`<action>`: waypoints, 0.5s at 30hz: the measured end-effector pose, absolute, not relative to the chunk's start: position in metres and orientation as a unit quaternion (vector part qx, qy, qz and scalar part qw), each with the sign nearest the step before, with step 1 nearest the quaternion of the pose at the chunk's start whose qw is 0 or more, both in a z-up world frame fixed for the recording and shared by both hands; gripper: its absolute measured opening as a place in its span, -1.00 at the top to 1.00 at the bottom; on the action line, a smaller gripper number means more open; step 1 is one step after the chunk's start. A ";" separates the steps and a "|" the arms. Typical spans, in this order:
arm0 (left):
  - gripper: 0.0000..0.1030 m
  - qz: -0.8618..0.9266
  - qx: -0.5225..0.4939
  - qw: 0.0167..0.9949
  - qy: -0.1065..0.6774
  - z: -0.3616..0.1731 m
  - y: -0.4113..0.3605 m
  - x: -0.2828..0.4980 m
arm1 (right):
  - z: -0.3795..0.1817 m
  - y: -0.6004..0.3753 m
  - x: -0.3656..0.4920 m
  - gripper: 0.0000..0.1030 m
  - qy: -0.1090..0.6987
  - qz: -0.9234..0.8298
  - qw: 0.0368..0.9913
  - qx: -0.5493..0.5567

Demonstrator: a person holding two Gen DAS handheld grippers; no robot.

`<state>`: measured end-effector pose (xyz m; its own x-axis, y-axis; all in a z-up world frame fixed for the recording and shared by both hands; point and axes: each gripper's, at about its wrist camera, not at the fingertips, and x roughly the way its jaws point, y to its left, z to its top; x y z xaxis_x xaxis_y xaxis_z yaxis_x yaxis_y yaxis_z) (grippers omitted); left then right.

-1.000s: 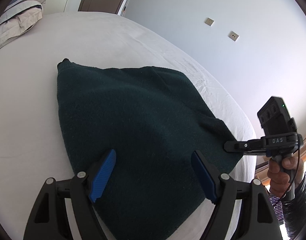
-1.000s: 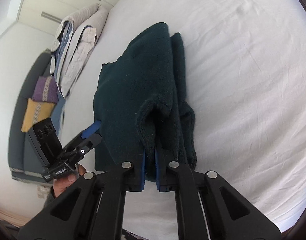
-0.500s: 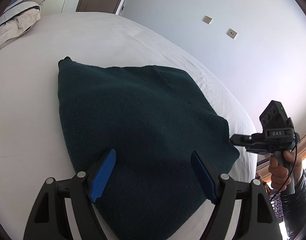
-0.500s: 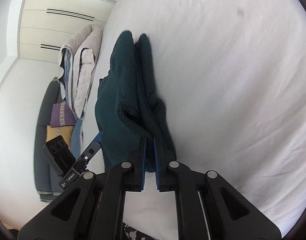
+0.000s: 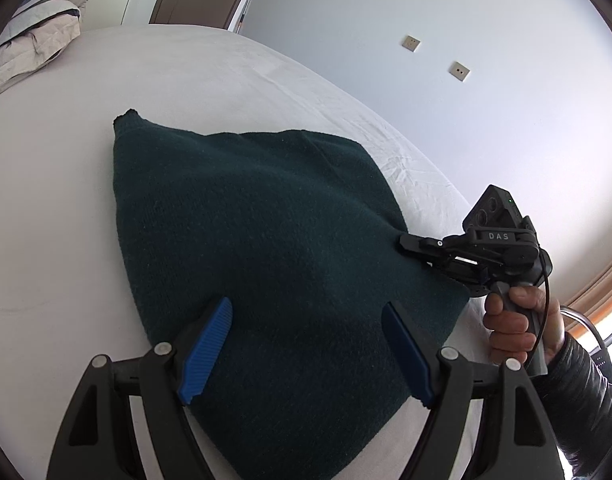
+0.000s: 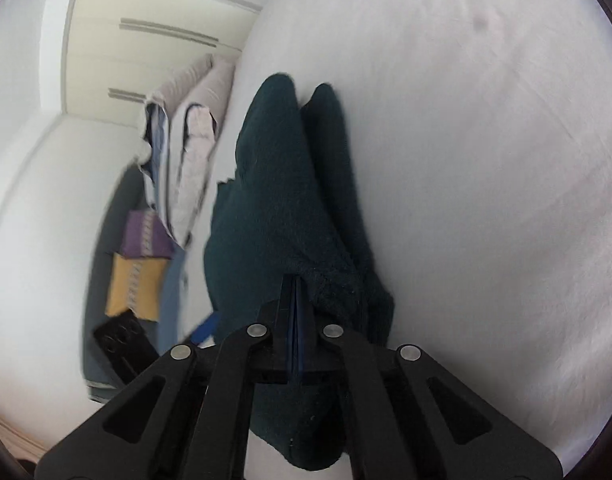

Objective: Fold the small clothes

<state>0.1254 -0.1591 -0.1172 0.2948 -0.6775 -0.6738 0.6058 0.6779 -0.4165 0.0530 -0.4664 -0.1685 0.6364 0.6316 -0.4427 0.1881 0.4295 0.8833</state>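
Observation:
A dark green knitted garment (image 5: 258, 248) lies folded on the white bed (image 5: 46, 200). My left gripper (image 5: 306, 344) is open, its blue pads above the garment's near edge, holding nothing. My right gripper (image 5: 404, 240) shows at the garment's right edge, held by a hand. In the right wrist view the right gripper (image 6: 296, 284) has its jaws pressed together with the garment (image 6: 274, 200) bunched at the tips; whether cloth lies between the pads I cannot tell.
Pillows (image 5: 30, 36) are stacked at the far left of the bed, also in the right wrist view (image 6: 194, 152). A grey sofa with purple and yellow cushions (image 6: 142, 264) stands beside the bed. A wall with two sockets (image 5: 458, 70) lies beyond.
The right gripper, shut on the garment's right edge, has moved inward over the garment, and its jaws have closed tighter. The left gripper has stayed open over the near edge.

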 end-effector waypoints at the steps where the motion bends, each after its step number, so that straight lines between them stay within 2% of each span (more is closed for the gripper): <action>1: -0.53 -0.399 -0.040 0.804 0.439 -0.117 -0.159 0.125 | -0.162 -0.467 0.052 1.00 0.400 0.142 0.755 0.500; 4: -0.53 -0.392 -0.048 0.807 0.440 -0.109 -0.158 0.124 | -0.137 -0.468 0.055 1.00 0.398 0.109 0.786 0.459; 5: -0.53 -0.389 -0.056 0.808 0.439 -0.105 -0.156 0.124 | -0.124 -0.469 0.058 0.84 0.393 0.095 0.798 0.448; 10: -0.53 -0.367 -0.047 0.832 0.414 -0.083 -0.154 0.139 | -0.081 -0.457 0.095 0.83 0.385 0.107 0.821 0.407; 15: -0.53 -0.332 -0.032 0.831 0.445 -0.098 -0.176 0.174 | -0.088 -0.426 0.158 0.83 0.420 0.133 0.814 0.379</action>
<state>0.1745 -0.1759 -0.0978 0.3845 -0.5800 -0.7182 0.5235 0.7778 -0.3478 0.1585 -0.4260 -0.0877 0.6112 0.5349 -0.5834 0.1020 0.6778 0.7281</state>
